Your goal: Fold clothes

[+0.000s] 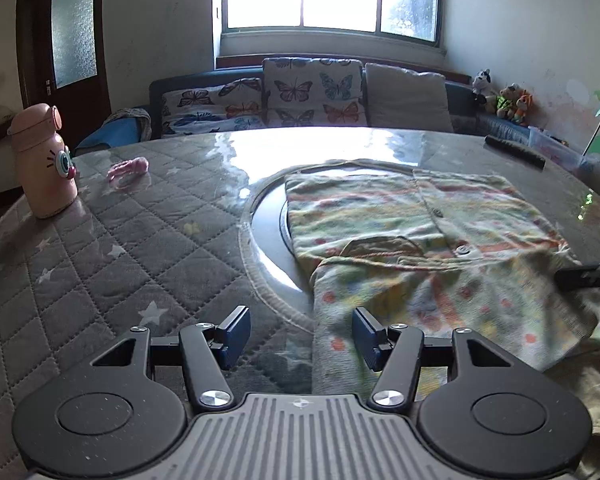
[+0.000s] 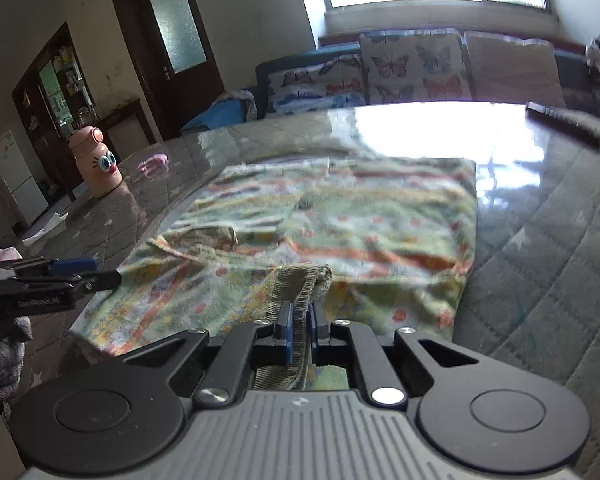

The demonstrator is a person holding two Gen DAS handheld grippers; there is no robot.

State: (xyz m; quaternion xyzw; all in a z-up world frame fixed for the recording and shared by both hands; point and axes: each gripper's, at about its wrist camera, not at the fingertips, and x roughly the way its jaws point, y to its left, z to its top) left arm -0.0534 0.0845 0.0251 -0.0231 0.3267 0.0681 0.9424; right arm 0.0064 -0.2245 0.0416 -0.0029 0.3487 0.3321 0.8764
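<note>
Scene: round table [image 1: 100, 248] under a quilted grey cover and clear sheet; sofa and window behind.
Garment: small patterned shirt [image 1: 400, 216] lay on the table's middle, over a round inset, partly folded, buttons up, near part bunched toward the camera.
Same garment, right view: shirt [image 2: 340, 208] filled the centre, blurred; far edge looked flat and squared.
Right gripper: right gripper [image 2: 300, 320] was clamped tight on a ribbed olive cuff [image 2: 304, 280], jaws almost together, cloth pinched between the blue pads.
Why held there: probably a sleeve end or hem, pinched so that part could be carried over the body of the shirt.
Left gripper: left gripper [image 1: 300, 336] stood about half open, nothing between the pads; it hovered low at the shirt's near-left edge, right pad over cloth, left pad over bare table.
Why open: judged to be lining up a grab on that edge, so both ends move together.
Left gripper, right view: seen from the side at the picture's left [image 2: 76, 270], just beside the shirt's corner; contact unclear.
Clutter: pink bottle [image 1: 44, 160] and pink hair clip [image 1: 128, 168] sat well apart from the shirt; dark remote [image 1: 516, 150] near the far rim.
Progress: mid-fold, not done.
Risk: slick sheet could let the shirt slide when pulled.
</note>
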